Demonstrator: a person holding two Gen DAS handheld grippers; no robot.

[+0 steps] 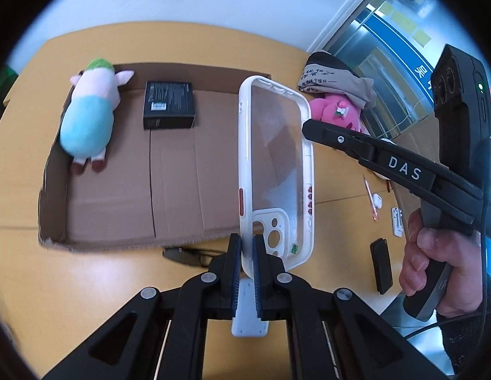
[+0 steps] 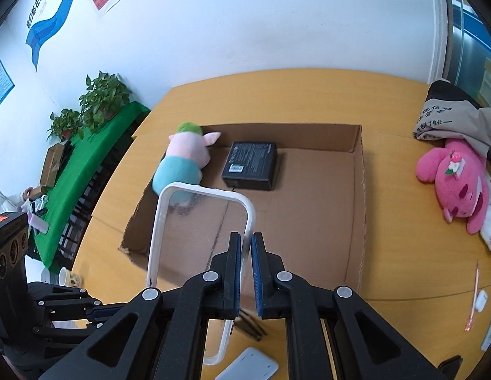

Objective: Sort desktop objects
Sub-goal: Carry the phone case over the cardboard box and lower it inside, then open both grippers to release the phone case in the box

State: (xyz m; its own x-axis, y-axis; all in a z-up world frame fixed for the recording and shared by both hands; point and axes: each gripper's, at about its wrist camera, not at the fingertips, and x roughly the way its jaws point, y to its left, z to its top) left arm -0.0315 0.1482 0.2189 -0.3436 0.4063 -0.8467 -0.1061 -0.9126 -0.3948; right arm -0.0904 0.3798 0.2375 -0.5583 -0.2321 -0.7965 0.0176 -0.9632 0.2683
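Above the cardboard box (image 1: 118, 190), both tongs (left (image 1: 245, 255), right (image 2: 246, 253)) clamped narrow on the phone case (image 1: 273, 171).

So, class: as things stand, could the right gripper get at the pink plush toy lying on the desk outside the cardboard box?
Probably not yet. The right gripper is shut on the rim of the clear phone case, which the left gripper also clamps. The pink plush toy lies uncovered on the desk, so the way opens once the case is released.

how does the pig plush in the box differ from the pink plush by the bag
The pale pink pig plush wears light blue and a green cap; the hot pink plush toy is all pink with a flower. The pig lies inside the cardboard box; the pink one lies on the wooden table. Both are soft toys lying down.
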